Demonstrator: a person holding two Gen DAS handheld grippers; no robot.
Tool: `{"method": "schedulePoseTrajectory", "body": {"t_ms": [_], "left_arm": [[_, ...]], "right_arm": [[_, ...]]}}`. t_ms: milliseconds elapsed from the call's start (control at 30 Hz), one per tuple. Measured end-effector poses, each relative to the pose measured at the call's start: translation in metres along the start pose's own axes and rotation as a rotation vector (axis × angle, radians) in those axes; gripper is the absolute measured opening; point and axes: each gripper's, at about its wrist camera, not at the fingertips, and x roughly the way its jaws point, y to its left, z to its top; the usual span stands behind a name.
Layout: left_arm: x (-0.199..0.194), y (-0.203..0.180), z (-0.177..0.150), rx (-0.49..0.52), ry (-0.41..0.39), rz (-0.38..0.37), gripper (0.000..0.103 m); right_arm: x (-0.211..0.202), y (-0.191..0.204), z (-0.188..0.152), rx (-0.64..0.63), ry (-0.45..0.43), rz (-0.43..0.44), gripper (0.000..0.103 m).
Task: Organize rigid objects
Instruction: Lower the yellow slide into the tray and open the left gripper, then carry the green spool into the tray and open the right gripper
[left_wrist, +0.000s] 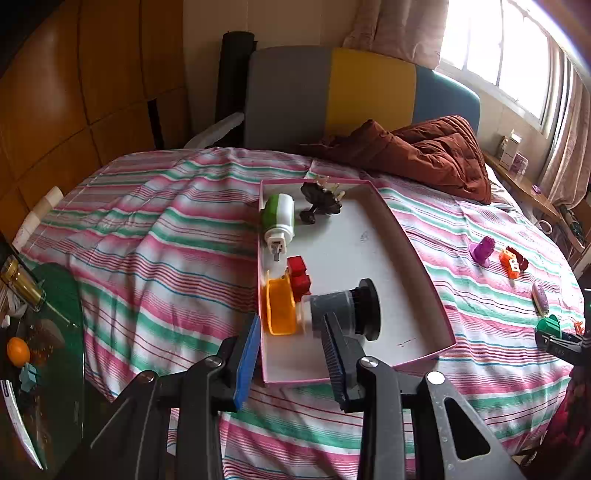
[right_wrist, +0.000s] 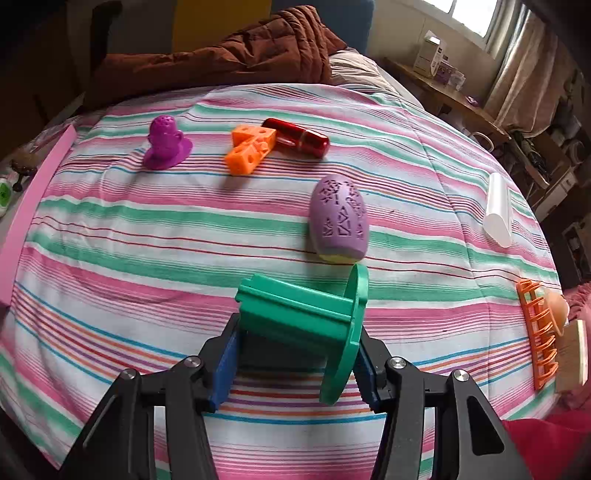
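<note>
The pink tray (left_wrist: 421, 266) on the bed already holds several pieces, while a purple egg (right_wrist: 341, 221), an orange block (right_wrist: 249, 149) and a red tube (right_wrist: 299, 138) lie on the sheet to its right. The right gripper (right_wrist: 295, 363) is clamped on a green flanged spool (right_wrist: 306, 317), rigid plastic, above the sheet right of the tray. The left gripper (left_wrist: 291, 354) hangs partly open and empty at the tray's near edge.

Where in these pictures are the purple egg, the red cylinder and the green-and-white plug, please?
purple egg (right_wrist: 341, 221): right wrist view, on its patterned side.
red cylinder (right_wrist: 301, 138): right wrist view, mid-body.
green-and-white plug (left_wrist: 279, 216): left wrist view, on its white body, inside the box.
</note>
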Motion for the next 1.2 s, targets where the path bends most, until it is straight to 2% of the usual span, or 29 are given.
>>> {"method": "schedulePoseTrajectory", "body": {"t_ms": [233,767,1067,1200], "left_arm": [[-0.005,0.012,-0.003,-0.024,-0.016,0.001,0.034],[-0.006,0.034,-0.008,-0.061,-0.011,0.014,0.034],[-0.001,0.043,-0.013,-0.082,0.004,0.012,0.034],[0.001,0.049,-0.014,-0.094,0.012,0.010,0.034]], "right_arm": [[-0.018,0.048,0.008,-0.048,-0.049,0.074,0.055],[-0.063,0.179,0.070,-0.178,-0.188,0.313,0.055],[-0.064,0.244,0.106,-0.227,-0.177,0.435,0.055],[-0.053,0.285,0.119,-0.287,-0.147,0.442,0.055]]}}
